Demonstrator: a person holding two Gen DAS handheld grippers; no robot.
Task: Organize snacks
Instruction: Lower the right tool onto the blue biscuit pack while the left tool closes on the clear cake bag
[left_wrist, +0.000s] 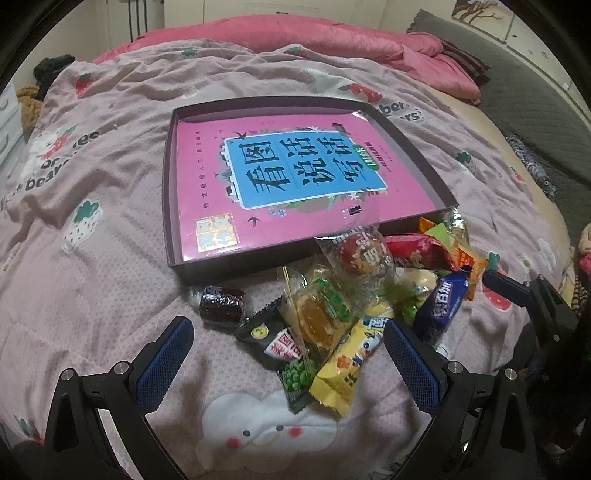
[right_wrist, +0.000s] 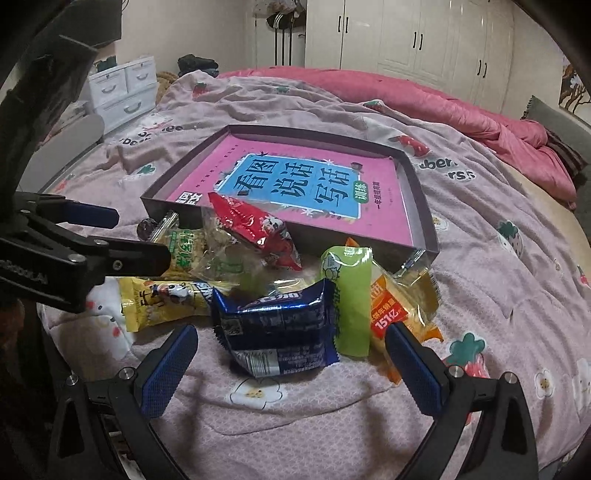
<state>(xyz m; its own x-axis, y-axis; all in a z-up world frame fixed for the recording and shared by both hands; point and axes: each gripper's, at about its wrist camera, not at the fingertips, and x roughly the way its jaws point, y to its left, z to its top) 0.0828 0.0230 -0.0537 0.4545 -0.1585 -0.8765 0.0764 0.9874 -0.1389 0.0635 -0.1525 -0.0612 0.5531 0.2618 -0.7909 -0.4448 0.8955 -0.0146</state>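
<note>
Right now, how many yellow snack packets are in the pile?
2 that I can tell: the yellow cartoon packet at the pile's left edge, and the orange-yellow packet at its right, beside the green one. Others may lie buried.

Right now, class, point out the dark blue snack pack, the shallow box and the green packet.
Dark blue snack pack (right_wrist: 275, 325), right wrist view, front face.
Shallow box (left_wrist: 168, 192), left wrist view, left wall.
Green packet (right_wrist: 351, 295), right wrist view, middle.
</note>
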